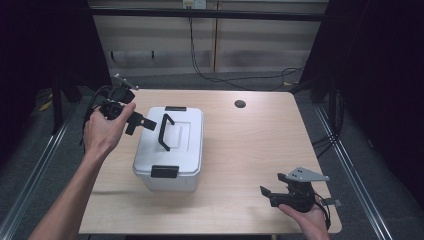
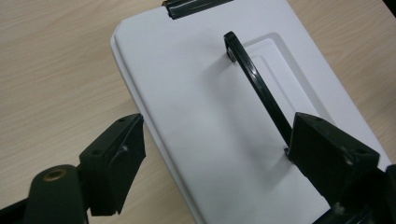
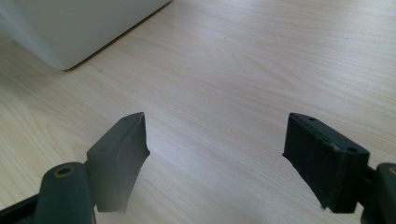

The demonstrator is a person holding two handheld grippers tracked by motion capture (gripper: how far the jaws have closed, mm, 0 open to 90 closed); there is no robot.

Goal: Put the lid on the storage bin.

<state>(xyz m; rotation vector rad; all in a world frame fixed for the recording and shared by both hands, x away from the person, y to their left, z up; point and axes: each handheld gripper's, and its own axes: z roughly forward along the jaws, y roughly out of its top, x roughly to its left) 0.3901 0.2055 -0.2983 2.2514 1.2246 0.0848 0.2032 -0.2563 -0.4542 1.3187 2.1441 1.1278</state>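
The white plastic storage box [image 1: 170, 150] with its black carry handle [image 1: 165, 131] and two black end latches sits left of centre on the light wooden table [image 1: 250, 145]. Its long axis runs away from the person. The left gripper [image 1: 141, 121] is way closer, hovering over the box's far-left edge, jaws spread wide and holding nothing. The right gripper [image 1: 266, 195] is well off to the box's right, also wide open and holding nothing.
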